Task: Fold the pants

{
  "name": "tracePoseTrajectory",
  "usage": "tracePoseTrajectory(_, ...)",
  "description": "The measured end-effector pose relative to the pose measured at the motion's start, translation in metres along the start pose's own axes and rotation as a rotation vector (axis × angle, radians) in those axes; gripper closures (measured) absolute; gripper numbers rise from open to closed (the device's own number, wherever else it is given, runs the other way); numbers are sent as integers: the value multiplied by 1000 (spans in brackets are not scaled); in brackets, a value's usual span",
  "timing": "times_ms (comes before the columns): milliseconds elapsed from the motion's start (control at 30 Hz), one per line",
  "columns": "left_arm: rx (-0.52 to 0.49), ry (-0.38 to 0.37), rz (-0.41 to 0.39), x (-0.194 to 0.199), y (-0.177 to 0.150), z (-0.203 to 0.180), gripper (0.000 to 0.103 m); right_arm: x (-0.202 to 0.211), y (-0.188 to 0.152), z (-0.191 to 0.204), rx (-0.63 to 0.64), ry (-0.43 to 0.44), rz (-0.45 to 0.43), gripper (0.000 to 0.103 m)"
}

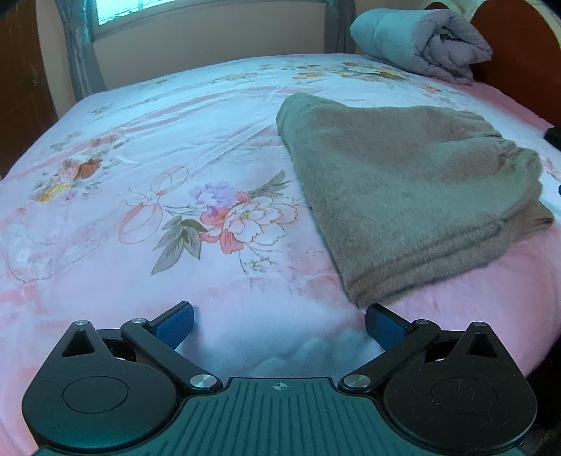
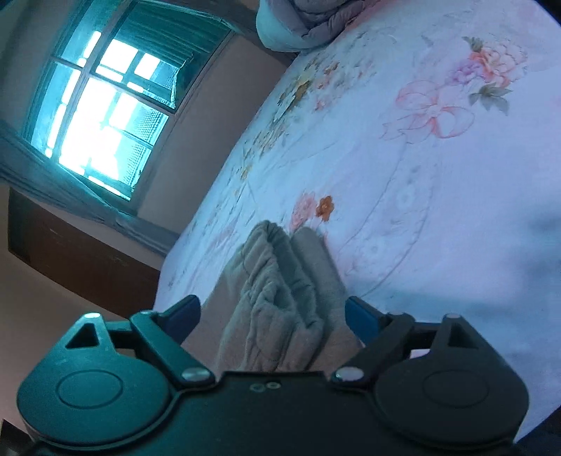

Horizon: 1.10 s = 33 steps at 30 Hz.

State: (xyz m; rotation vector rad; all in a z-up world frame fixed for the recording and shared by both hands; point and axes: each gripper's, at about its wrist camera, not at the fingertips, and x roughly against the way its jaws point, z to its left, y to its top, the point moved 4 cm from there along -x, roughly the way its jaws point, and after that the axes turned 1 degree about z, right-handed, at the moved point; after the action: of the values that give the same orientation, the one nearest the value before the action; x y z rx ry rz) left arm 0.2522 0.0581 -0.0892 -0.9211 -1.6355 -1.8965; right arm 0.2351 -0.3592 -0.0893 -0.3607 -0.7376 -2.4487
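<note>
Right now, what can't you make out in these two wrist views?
- Pants: the underside and inner layers, left wrist view, covered by the top fold.
- Pants, right wrist view: the near end, hidden behind the open right gripper body.
- Dark object: cut off by the right edge, left wrist view; unidentifiable.
- Rolled quilt: cropped by the top edge, right wrist view.
- Dark smear: blurred, unreadable.

Below me spreads a bedsheet [image 1: 147, 147], pale pink and white, printed with flower sprays and ribbon bows. At its far right corner I see a rolled grey quilt [image 1: 420, 45] lying against a reddish-brown headboard [image 1: 519, 59]. Beyond the bed stands a cream wall with a barred window [image 2: 101, 115], bright with daylight, and a grey curtain [image 1: 79, 52] hanging beside it.
</note>
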Motion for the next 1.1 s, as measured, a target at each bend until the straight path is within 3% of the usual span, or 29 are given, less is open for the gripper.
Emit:
tracePoseTrajectory(100,78,-92,-16,15,-7,15,0,5,2,-9,4,-32,20,12)
tracePoseTrajectory(200,328,-268,-85,26,-1,45,0,-5,3,-14,23,-48,53,6)
tracePoseTrajectory(267,499,-341,-134,24,8,65,0,-14,2,-16,28,-30,92,6)
tracePoseTrajectory(333,581,-382,-150,15,21,72,0,-25,0,-17,38,-32,122,6)
tracePoseTrajectory(533,508,-492,-32,-42,61,31,0,-48,5,-18,50,-24,167,5)
tracePoseTrajectory(633,481,-503,38,-71,66,13,0,-60,9,-14,80,-8,213,5)
tracePoseTrajectory(733,483,-528,42,-83,71,9,0,-74,11,-7,108,31,286,6)
tracePoseTrajectory(900,561,-632,58,-92,69,23,0,-90,6,-2,78,83,418,6)
tracePoseTrajectory(1000,576,-659,69,-95,66,24,0,-85,2,-5,24,69,460,15)
tracePoseTrajectory(1067,553,-640,80,-95,66,18,0,-81,-1,-10,9,44,475,28)
tracePoseTrajectory(1100,542,-629,90,-97,68,15,0,-82,-1,-11,6,25,485,28)
